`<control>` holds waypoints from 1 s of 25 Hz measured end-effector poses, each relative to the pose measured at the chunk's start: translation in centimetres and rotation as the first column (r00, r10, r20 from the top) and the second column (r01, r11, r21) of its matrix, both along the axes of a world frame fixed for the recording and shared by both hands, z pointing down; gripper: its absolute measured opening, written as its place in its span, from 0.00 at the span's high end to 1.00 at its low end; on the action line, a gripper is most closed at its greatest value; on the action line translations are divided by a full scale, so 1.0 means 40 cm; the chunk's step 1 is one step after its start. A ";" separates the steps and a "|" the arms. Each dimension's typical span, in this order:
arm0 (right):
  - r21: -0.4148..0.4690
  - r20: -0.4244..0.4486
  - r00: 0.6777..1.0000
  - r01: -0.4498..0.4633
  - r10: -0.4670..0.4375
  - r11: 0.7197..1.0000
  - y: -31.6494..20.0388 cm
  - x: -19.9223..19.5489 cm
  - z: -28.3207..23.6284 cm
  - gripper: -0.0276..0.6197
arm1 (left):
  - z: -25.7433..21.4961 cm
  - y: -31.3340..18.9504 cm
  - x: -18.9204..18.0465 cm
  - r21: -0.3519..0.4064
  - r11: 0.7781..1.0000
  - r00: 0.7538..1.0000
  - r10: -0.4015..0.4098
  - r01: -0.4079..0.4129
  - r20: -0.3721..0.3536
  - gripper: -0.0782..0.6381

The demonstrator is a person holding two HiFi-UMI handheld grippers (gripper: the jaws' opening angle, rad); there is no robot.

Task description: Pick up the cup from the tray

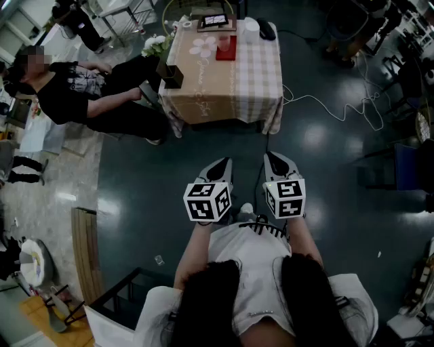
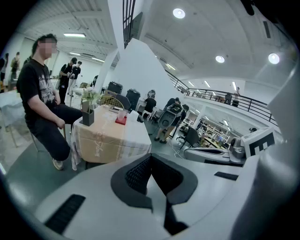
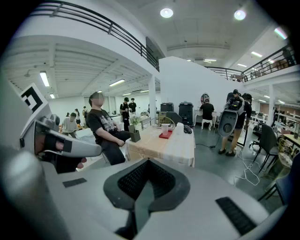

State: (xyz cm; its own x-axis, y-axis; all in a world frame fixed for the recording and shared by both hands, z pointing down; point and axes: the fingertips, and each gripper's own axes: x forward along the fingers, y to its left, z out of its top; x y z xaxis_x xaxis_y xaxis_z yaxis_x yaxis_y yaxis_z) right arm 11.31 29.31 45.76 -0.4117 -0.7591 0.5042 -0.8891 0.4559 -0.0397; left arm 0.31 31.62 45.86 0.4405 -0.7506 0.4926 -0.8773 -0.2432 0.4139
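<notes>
A clear cup (image 1: pixel 224 42) stands on a small red tray (image 1: pixel 227 53) at the far side of a table with a checked cloth (image 1: pixel 254 74). Both grippers hang close to the person's body, well short of the table. My left gripper (image 1: pixel 222 164) and my right gripper (image 1: pixel 274 158) are shut with nothing in them. In the left gripper view the cup (image 2: pixel 123 114) and tray (image 2: pixel 121 121) are small and distant beyond the shut left gripper (image 2: pixel 151 157). The right gripper view shows the cup (image 3: pixel 164 129) on the tray (image 3: pixel 165 135) past the shut right gripper (image 3: pixel 148 161).
A person in black (image 1: pixel 81 95) sits at the table's left side. A plant in a dark box (image 1: pixel 169 73), a tablet (image 1: pixel 215 21) and a dark object (image 1: pixel 266 28) share the table. A white cable (image 1: pixel 325 101) trails on the floor at right. A wooden bench (image 1: pixel 85 251) lies at lower left.
</notes>
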 end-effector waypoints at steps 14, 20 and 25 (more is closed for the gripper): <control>-0.024 0.090 0.996 0.016 -0.014 1.000 0.004 0.050 0.002 0.94 | -0.002 0.011 0.066 0.008 1.000 1.000 -0.003 0.003 0.011 0.89; 0.009 0.101 0.993 0.064 -0.064 0.998 0.005 0.045 -0.008 0.90 | 0.005 0.023 0.076 0.004 1.000 1.000 -0.017 0.017 0.017 0.89; 0.022 0.113 0.988 0.101 -0.103 0.995 -0.005 0.035 -0.019 0.70 | -0.001 0.011 0.072 0.008 0.999 0.999 -0.031 0.031 0.023 0.89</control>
State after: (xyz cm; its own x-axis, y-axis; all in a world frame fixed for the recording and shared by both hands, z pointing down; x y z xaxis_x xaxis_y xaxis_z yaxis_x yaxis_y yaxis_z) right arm 12.70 29.12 45.00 -0.5414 -0.7177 0.4381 -0.8281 0.5453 -0.1300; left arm 3.19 32.05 45.83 0.4050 -0.7676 0.4967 -0.8940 -0.2186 0.3912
